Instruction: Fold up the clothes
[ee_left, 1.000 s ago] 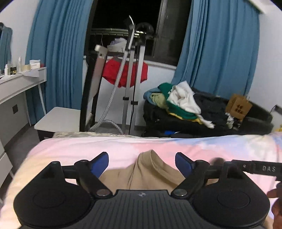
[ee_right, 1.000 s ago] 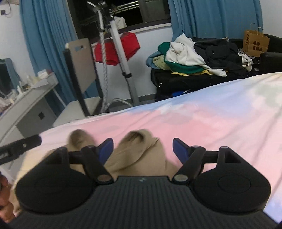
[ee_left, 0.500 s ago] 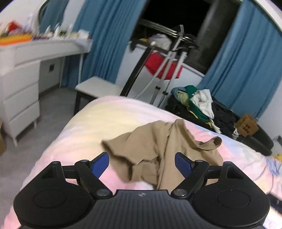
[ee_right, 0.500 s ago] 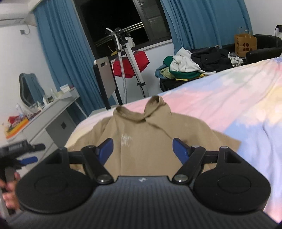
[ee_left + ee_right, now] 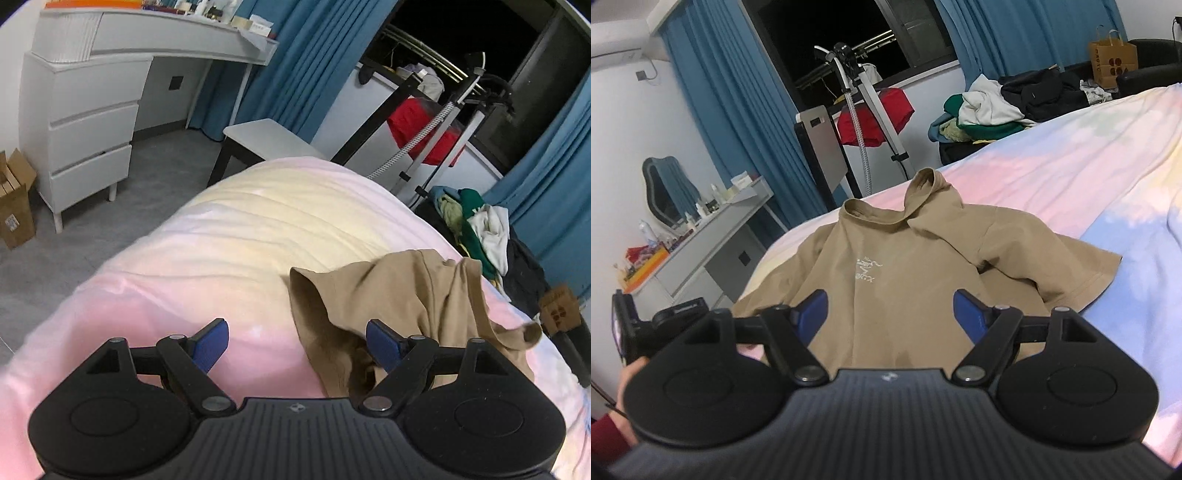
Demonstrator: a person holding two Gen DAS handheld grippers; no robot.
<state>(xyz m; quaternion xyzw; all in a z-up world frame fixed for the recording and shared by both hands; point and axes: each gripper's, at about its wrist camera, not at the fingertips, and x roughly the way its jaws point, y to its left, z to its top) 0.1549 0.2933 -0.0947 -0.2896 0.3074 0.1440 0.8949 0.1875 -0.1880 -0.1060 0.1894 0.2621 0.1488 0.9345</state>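
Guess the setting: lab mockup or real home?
Most likely a real bedroom: a tan T-shirt lies on a bed with a pastel cover, a white dressing table holds toiletries, and a heap of clothes sits by the blue-curtained window.

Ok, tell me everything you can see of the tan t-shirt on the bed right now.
The tan t-shirt is a short-sleeved crew-neck in soft, matte knit fabric with a small pale logo on the chest. It lies front up on the pastel bedspread, roughly spread but rumpled: the collar is twisted up into a loop and one sleeve is creased, with its hem bent over. The left gripper and right gripper both hang open over its near edge, gripping nothing.
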